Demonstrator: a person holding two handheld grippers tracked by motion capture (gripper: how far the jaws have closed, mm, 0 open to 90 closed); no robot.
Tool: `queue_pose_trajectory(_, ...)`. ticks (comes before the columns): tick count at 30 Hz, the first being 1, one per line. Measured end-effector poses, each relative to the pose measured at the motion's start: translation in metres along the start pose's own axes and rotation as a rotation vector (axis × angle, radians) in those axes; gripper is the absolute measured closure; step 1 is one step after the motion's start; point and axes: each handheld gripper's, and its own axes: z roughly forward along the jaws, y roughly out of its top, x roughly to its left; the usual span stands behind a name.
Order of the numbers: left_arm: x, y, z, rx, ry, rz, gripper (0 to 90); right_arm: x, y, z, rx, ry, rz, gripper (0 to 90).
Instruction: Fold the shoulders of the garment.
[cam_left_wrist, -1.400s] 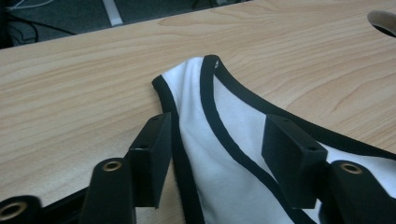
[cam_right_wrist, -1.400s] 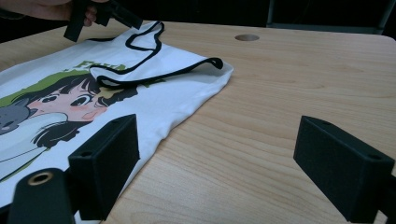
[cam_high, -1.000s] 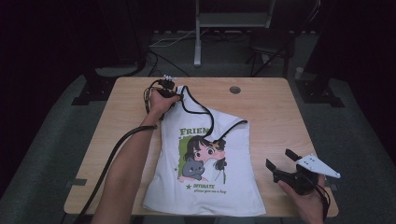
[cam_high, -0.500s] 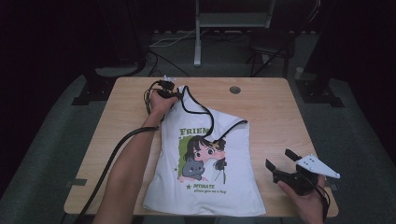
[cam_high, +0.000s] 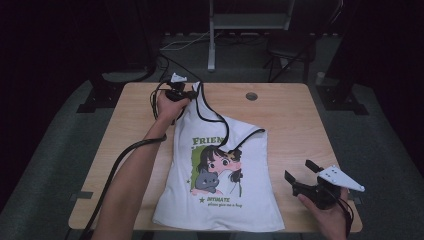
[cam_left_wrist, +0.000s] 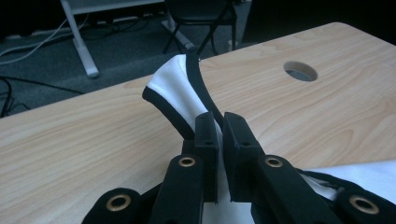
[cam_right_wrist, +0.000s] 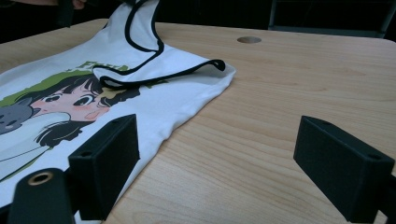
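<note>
Between the left tool's (cam_left_wrist: 219, 140) clamped jaws, the shirt's strap (cam_left_wrist: 180, 91).

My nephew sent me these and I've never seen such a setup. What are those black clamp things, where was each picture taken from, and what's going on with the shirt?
A person holds a pair of hand-operated tongs in each hand. One camera looks down from above the wooden table; the others ride on each tongs. A white tank top with a cartoon print lies on the table. The left tongs are shut on its black-edged shoulder strap near the far edge. The right tongs are open, holding nothing, over bare wood beside the shirt. The round hole belongs to the table.
</note>
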Motion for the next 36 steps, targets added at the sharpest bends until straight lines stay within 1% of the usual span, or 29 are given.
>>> queue_pose_trajectory(2,-0.001,0.000,-0.003,-0.007,-0.006,-0.002,84.8,0.000,0.000,0.000,0.001,0.000,-0.003,13.8)
queue_pose_trajectory(3,-0.003,0.000,-0.008,-0.025,-0.019,-0.012,84.9,0.000,0.000,0.000,0.000,0.000,-0.005,13.8)
queue_pose_trajectory(7,-0.007,0.000,-0.017,-0.042,-0.030,0.009,85.0,0.000,0.000,0.000,-0.001,0.000,0.002,13.8)
queue_pose_trajectory(14,-0.013,-0.008,-0.030,-0.084,-0.058,0.002,85.0,0.000,0.000,0.000,0.000,0.001,-0.004,13.8)
queue_pose_trajectory(20,-0.024,-0.012,-0.041,-0.104,-0.073,0.045,85.0,0.001,0.000,0.000,0.001,0.001,-0.004,13.8)
queue_pose_trajectory(21,-0.026,-0.013,-0.043,-0.102,-0.070,0.057,85.0,0.001,0.000,0.000,0.000,0.001,-0.007,13.8)
queue_pose_trajectory(22,-0.026,-0.013,-0.043,-0.102,-0.070,0.057,85.0,0.001,0.000,0.000,0.000,0.001,-0.007,13.8)
queue_pose_trajectory(23,-0.028,-0.015,-0.046,-0.097,-0.068,0.079,85.0,0.001,0.000,0.000,0.000,0.001,-0.006,13.8)
queue_pose_trajectory(28,-0.034,-0.021,-0.051,-0.102,-0.078,0.087,84.9,0.001,0.000,0.000,0.001,0.001,-0.009,13.8)
queue_pose_trajectory(32,-0.039,-0.029,-0.056,-0.096,-0.091,0.100,84.9,0.001,0.000,0.000,0.001,0.000,-0.012,13.8)
queue_pose_trajectory(36,-0.045,-0.037,-0.061,-0.101,-0.102,0.107,84.9,0.001,0.000,0.000,0.003,0.002,-0.013,13.8)
